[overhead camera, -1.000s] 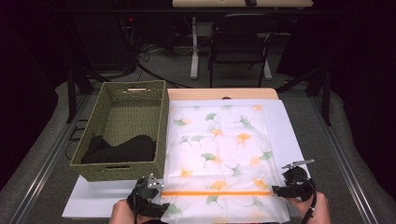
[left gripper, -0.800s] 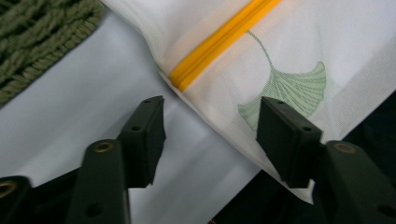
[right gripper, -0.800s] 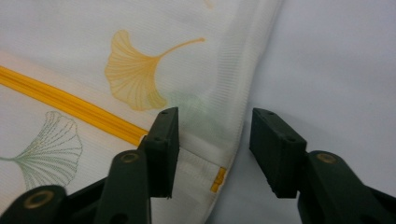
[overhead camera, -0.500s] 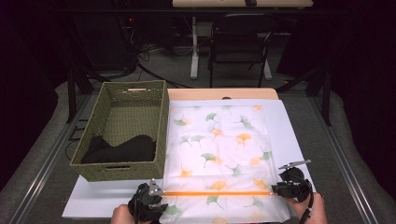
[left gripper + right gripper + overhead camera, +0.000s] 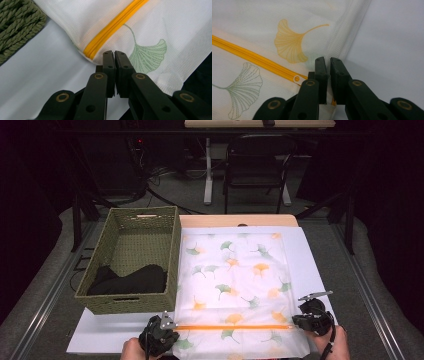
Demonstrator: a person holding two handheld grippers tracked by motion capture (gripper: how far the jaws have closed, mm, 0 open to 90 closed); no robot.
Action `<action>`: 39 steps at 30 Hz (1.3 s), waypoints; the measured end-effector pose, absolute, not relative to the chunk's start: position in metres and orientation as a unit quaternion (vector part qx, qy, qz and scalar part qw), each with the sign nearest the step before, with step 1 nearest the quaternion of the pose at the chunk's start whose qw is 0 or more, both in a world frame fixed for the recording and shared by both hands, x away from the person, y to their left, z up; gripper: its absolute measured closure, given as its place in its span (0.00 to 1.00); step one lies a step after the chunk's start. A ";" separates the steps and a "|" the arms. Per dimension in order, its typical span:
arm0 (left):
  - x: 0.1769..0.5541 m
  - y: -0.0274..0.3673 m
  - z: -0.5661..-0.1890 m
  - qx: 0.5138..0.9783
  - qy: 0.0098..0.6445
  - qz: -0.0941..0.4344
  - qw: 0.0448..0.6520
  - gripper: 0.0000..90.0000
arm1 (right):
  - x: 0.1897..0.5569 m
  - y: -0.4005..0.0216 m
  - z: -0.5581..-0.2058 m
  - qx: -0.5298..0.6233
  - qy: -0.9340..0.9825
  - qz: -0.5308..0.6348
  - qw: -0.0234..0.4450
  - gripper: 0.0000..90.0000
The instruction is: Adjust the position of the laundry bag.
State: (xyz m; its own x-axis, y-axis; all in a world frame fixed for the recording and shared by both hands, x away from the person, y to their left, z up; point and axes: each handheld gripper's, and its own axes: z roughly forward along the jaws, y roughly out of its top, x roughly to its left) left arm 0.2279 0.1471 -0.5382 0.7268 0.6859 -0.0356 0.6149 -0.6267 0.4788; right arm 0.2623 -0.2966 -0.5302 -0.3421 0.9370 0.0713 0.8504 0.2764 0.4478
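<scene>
Since the earlier frames both grippers' jaws have just been closing; the hands kept their places. The white mesh zip-bag printed with ginkgo leaves [image 5: 234,290] lies flat on the white sheet [image 5: 310,255], beside the green woven basket [image 5: 132,255]. I judge it light, limp, and slippery. My left gripper [image 5: 115,53] and right gripper [image 5: 327,60] are clenched, apparently pinching fabric at the orange zipper's [image 5: 232,327] ends.

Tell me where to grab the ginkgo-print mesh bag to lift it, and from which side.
Take the mesh bag at its two near corners, by the ends of the orange zipper, coming in from the near edge. It lies flat; only thin edges offer a pinch. The left gripper and right gripper have just closed there.
</scene>
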 end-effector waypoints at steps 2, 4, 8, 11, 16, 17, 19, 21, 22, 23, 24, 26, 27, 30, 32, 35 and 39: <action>0.230 0.146 -0.538 0.898 0.361 0.074 0.238 0.97 | 0.263 -0.297 -0.530 0.564 0.792 0.209 0.106 0.96; 0.232 0.144 -0.538 0.898 0.362 0.075 0.240 0.97 | 0.263 -0.298 -0.529 0.564 0.792 0.208 0.107 0.96; 0.236 0.142 -0.539 0.897 0.361 0.079 0.242 0.97 | 0.265 -0.299 -0.529 0.561 0.793 0.207 0.114 0.96; 0.243 0.140 -0.539 0.893 0.366 0.086 0.246 0.97 | 0.268 -0.300 -0.529 0.563 0.792 0.204 0.120 0.96; 0.246 0.139 -0.540 0.892 0.368 0.095 0.245 0.97 | 0.276 -0.299 -0.529 0.562 0.793 0.199 0.130 0.96; 0.247 0.139 -0.540 0.891 0.369 0.096 0.245 0.97 | 0.278 -0.298 -0.528 0.559 0.794 0.197 0.133 0.96; 0.248 0.139 -0.539 0.890 0.370 0.100 0.247 0.97 | 0.282 -0.298 -0.528 0.558 0.795 0.197 0.137 0.96; 0.249 0.140 -0.539 0.888 0.373 0.102 0.248 0.97 | 0.286 -0.297 -0.528 0.556 0.794 0.198 0.142 0.96; 0.250 0.140 -0.539 0.887 0.374 0.105 0.251 0.97 | 0.287 -0.297 -0.528 0.557 0.794 0.197 0.140 0.96; 0.251 0.140 -0.539 0.887 0.376 0.106 0.248 0.97 | 0.288 -0.297 -0.528 0.555 0.796 0.195 0.142 0.96; 0.251 0.140 -0.539 0.886 0.376 0.105 0.249 0.97 | 0.289 -0.296 -0.529 0.555 0.795 0.196 0.143 0.96; 0.253 0.139 -0.539 0.888 0.373 0.108 0.246 0.97 | 0.290 -0.296 -0.529 0.553 0.797 0.195 0.144 0.96; 0.253 0.138 -0.539 0.888 0.373 0.108 0.246 0.97 | 0.291 -0.295 -0.529 0.556 0.795 0.195 0.144 0.96; 0.255 0.137 -0.539 0.886 0.376 0.112 0.247 0.97 | 0.294 -0.294 -0.529 0.550 0.799 0.192 0.150 0.97; 0.256 0.138 -0.540 0.884 0.378 0.114 0.248 0.97 | 0.300 -0.293 -0.529 0.549 0.800 0.190 0.151 0.97; 0.257 0.138 -0.540 0.883 0.381 0.114 0.248 0.97 | 0.304 -0.292 -0.530 0.549 0.800 0.191 0.151 0.97; 0.258 0.138 -0.540 0.884 0.380 0.115 0.247 0.97 | 0.305 -0.292 -0.530 0.550 0.799 0.191 0.152 0.97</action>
